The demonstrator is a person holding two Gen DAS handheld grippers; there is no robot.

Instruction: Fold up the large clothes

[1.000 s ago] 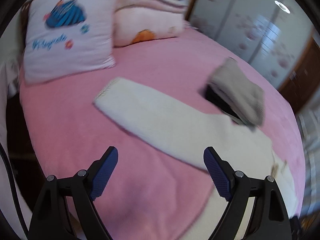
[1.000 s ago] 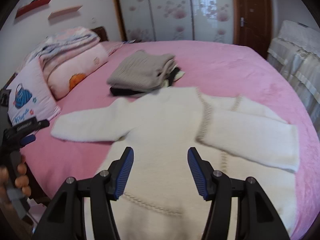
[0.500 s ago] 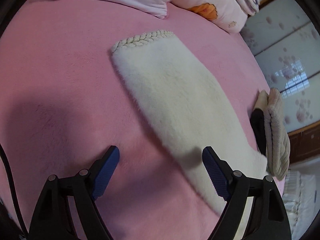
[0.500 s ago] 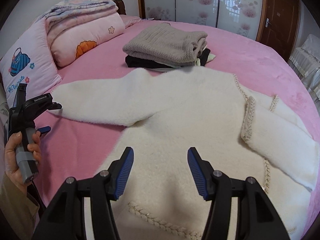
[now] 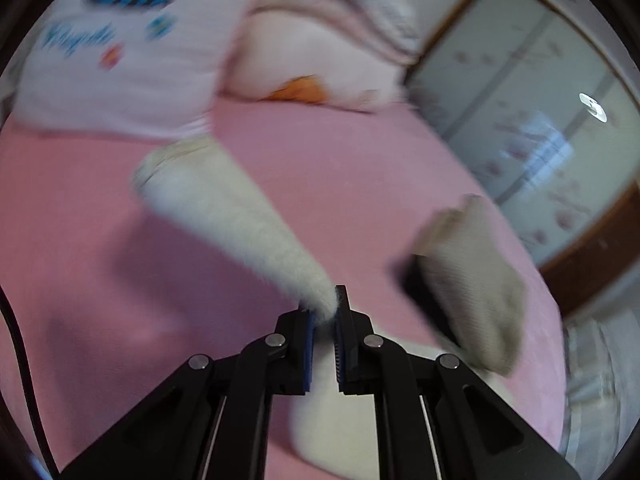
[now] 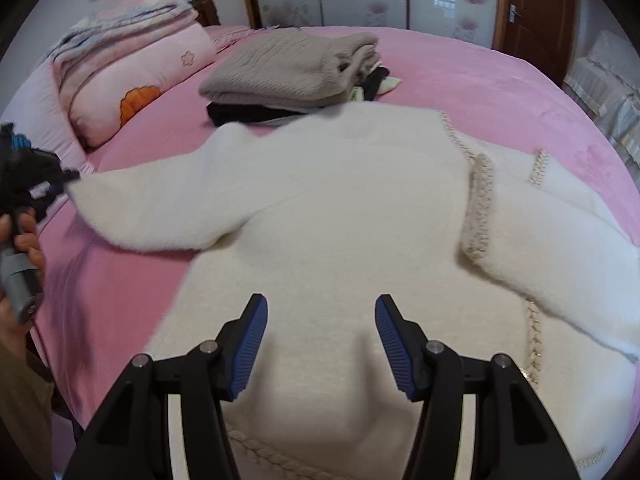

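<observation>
1. The white sweater lies spread on the pink bed, its body near the foot edge. One sleeve is already folded across the front; the other sleeve stretches toward the pillows at the head edge.
2. The left gripper has its fingers nearly closed, pinching that outstretched sleeve.
3. The right gripper hovers over the sweater's body — fingers wide apart, holding nothing.
4. Judged progress: early. The second sleeve and the body folds remain.
5. The printed pillow bears blue script — too blurred to read.
6. A folded stack of clothes sits mid-bed.
</observation>
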